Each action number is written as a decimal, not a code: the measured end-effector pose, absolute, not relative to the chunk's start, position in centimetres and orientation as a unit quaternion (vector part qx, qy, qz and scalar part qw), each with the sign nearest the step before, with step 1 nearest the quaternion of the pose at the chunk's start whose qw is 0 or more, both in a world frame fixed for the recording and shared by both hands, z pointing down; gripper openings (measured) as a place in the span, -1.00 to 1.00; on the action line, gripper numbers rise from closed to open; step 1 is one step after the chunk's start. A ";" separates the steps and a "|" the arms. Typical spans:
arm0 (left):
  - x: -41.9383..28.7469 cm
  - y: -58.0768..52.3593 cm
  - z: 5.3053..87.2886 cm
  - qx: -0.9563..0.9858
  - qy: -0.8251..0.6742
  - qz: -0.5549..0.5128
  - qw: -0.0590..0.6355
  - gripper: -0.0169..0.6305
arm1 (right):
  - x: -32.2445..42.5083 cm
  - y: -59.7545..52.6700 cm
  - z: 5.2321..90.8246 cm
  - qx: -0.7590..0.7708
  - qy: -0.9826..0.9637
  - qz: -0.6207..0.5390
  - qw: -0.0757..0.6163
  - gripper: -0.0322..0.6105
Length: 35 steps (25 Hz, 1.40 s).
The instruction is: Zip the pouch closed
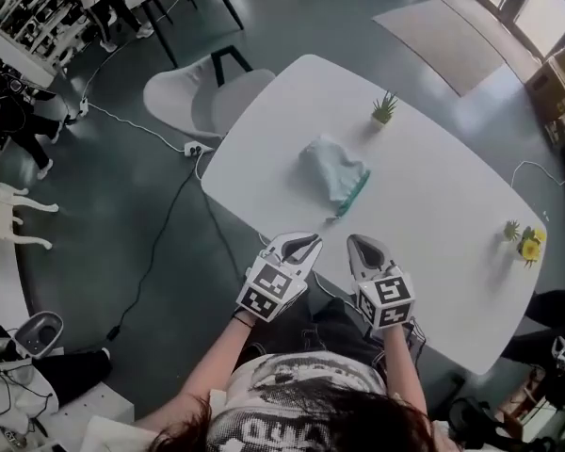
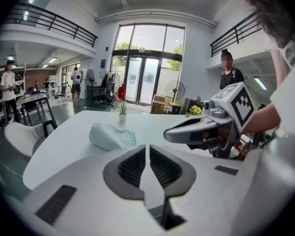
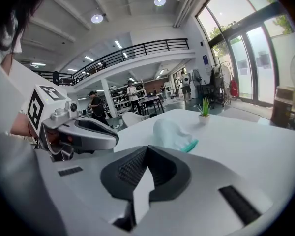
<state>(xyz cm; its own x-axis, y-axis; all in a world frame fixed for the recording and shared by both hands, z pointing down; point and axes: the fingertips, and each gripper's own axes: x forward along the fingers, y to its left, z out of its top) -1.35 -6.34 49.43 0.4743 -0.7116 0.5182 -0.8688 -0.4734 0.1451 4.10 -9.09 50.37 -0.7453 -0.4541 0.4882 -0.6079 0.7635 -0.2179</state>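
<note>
A pale mint pouch [image 1: 332, 170] with a teal zipper edge lies on the white table [image 1: 433, 205], a little left of its middle. Both grippers hover side by side over the table's near edge, short of the pouch. My left gripper [image 1: 311, 242] is shut with nothing between its jaws. The right gripper [image 1: 355, 244] is shut and empty too. In the left gripper view the pouch [image 2: 110, 135] lies ahead to the left of the closed jaws [image 2: 147, 146]. In the right gripper view the pouch [image 3: 172, 133] lies just beyond the closed jaws [image 3: 147, 149].
A small green potted plant [image 1: 384, 109] stands behind the pouch. A pot of yellow flowers [image 1: 525, 244] stands near the table's right edge. A white chair [image 1: 193, 97] sits at the far left corner, and a cable [image 1: 160, 234] runs across the floor. People stand in the background.
</note>
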 end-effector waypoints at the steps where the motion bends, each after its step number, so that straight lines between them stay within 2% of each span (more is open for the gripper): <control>1: -1.7 -6.8 50.1 0.839 -0.462 0.202 0.202 -0.89 | 3.6 -9.4 50.7 0.295 -0.913 0.187 0.210 -0.90; 12: -2.5 -11.2 57.7 0.874 -0.325 0.279 0.230 -0.88 | 1.8 -12.8 53.4 0.377 -0.867 0.225 0.234 -0.90; 16: -1.8 -11.4 59.8 0.881 -0.275 0.311 0.227 -0.62 | 2.1 -12.9 53.8 0.398 -0.855 0.233 0.237 -0.90; 25: -0.5 -13.0 62.7 0.886 -0.219 0.353 0.206 -0.64 | 2.9 -12.6 54.5 0.438 -0.832 0.250 0.233 -0.90; 29: 0.1 -12.8 63.3 0.888 -0.198 0.368 0.193 -0.85 | 3.2 -12.2 55.4 0.438 -0.825 0.259 0.245 -0.90; 32: 0.0 -12.6 62.8 0.892 -0.191 0.359 0.196 -0.87 | 2.6 -11.9 56.6 0.426 -0.825 0.262 0.265 -0.90; 35: -0.1 -12.6 62.1 0.896 -0.194 0.346 0.202 -0.87 | 1.7 -11.7 58.0 0.398 -0.831 0.264 0.286 -0.76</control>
<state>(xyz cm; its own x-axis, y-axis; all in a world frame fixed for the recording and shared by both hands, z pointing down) -0.11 -12.57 62.13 0.6857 -0.2072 0.6977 -0.4867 -0.8434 0.2278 1.68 -11.69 57.95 -0.5192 -0.5107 0.6853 -0.8124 0.5439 -0.2102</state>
